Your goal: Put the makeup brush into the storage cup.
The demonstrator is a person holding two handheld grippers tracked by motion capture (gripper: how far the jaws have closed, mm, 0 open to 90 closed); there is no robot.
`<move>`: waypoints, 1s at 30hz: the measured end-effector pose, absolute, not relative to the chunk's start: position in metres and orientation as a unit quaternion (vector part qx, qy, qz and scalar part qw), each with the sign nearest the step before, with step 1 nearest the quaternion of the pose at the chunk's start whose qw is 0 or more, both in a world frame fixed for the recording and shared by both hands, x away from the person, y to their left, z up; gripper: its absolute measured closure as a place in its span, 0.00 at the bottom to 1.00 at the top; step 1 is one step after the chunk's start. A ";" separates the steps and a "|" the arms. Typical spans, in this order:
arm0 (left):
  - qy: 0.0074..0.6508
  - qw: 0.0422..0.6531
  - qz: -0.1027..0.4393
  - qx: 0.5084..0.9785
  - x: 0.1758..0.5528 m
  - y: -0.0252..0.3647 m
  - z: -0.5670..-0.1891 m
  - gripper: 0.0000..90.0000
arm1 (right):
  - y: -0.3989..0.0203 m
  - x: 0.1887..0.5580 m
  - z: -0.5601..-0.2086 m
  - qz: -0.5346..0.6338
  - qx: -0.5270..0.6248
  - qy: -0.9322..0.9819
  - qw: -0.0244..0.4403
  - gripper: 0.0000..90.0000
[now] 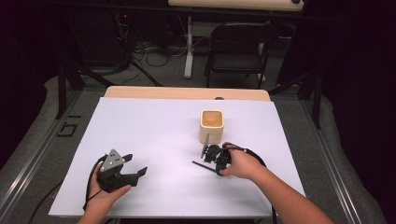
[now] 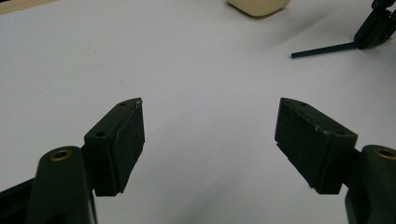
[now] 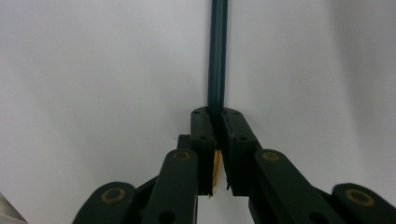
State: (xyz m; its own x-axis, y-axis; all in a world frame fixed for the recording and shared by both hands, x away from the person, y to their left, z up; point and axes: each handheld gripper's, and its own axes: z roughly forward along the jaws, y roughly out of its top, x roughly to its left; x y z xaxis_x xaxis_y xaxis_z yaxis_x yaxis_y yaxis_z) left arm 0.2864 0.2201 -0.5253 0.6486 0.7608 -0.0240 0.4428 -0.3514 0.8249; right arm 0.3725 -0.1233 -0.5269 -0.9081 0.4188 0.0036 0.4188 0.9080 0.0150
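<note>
A thin dark stick like a pencil (image 1: 200, 164) lies low over the white sheet, and my right gripper (image 1: 209, 166) is shut on one end of it. In the right gripper view the stick (image 3: 217, 56) runs straight out from between the pressed pads of my right gripper (image 3: 217, 122), with a yellow bit showing behind them. My left gripper (image 1: 135, 164) rests at the near left, open, with nothing between its jaws (image 2: 210, 135). From there the stick (image 2: 322, 49) and the right gripper (image 2: 376, 28) show at the far right. A cream square cup (image 1: 212, 125) stands just beyond the right gripper.
A white sheet (image 1: 154, 126) covers the wooden table (image 1: 187, 92). The cup's base (image 2: 257, 5) shows at the top of the left gripper view. A black folding chair (image 1: 238, 46) and cables stand on the floor beyond the table.
</note>
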 end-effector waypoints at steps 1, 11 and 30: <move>0.376 0.428 0.186 0.801 0.286 0.220 -0.525 0.27 | -0.123 0.372 -0.527 -0.008 -0.214 -0.977 0.000 0.93; 0.372 0.428 0.187 0.802 0.287 0.220 -0.525 0.27 | -0.125 0.371 -0.518 -0.015 -0.211 -0.977 -0.009 0.93; 0.364 0.424 0.193 0.806 0.286 0.215 -0.526 0.29 | -0.121 0.365 -0.501 -0.015 -0.190 -0.982 -0.015 0.94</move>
State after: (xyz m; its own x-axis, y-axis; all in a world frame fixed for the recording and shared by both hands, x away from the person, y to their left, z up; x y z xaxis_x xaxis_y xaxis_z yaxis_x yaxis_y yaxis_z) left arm 0.2864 0.2149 -0.5264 0.6602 0.7511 0.0014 0.4245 -0.3747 0.8243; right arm 0.3650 -0.1206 -0.5013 -0.9272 0.3738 -0.0240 0.3729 0.9272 0.0360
